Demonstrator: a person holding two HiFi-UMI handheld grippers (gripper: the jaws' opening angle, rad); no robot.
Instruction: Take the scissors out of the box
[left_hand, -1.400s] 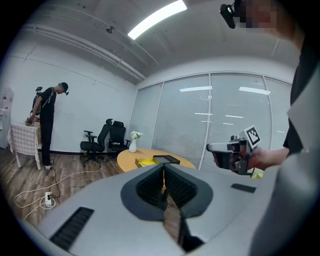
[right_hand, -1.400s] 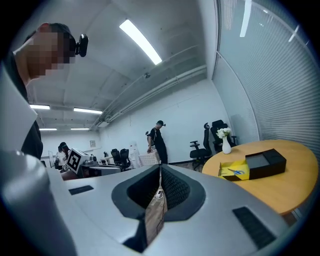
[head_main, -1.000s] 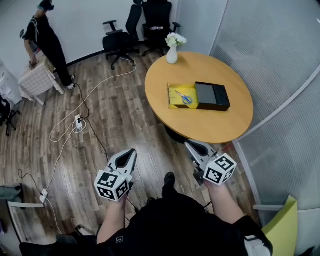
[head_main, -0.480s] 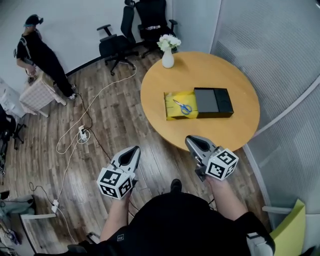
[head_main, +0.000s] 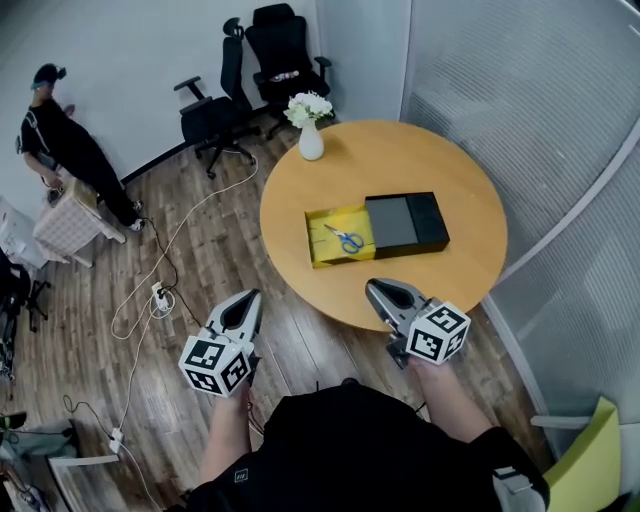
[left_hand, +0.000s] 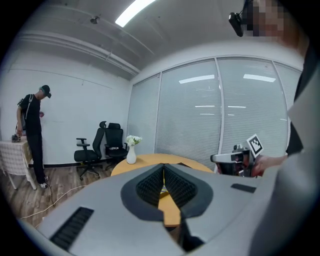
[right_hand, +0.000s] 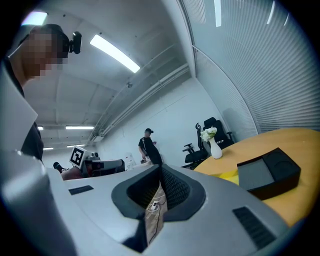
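The blue-handled scissors (head_main: 347, 239) lie in the yellow tray (head_main: 325, 247) pulled out of a black box sleeve (head_main: 406, 221) on the round wooden table (head_main: 440, 160). My left gripper (head_main: 247, 298) hangs over the floor, left of the table's near edge, with its jaws together and nothing in them (left_hand: 163, 169). My right gripper (head_main: 378, 288) sits at the near rim of the table, short of the box, also shut and empty (right_hand: 160, 170). The right gripper view catches the black sleeve (right_hand: 267, 172) at its right.
A white vase of flowers (head_main: 310, 139) stands at the table's far edge. Two black office chairs (head_main: 283, 57) are by the back wall. A person (head_main: 65, 152) stands at the far left beside a small table. Cables and a power strip (head_main: 160, 297) lie on the wooden floor.
Both grippers have come closer to the table; the right one now reaches its near rim. The table and box have slid left and nearer in the head view.
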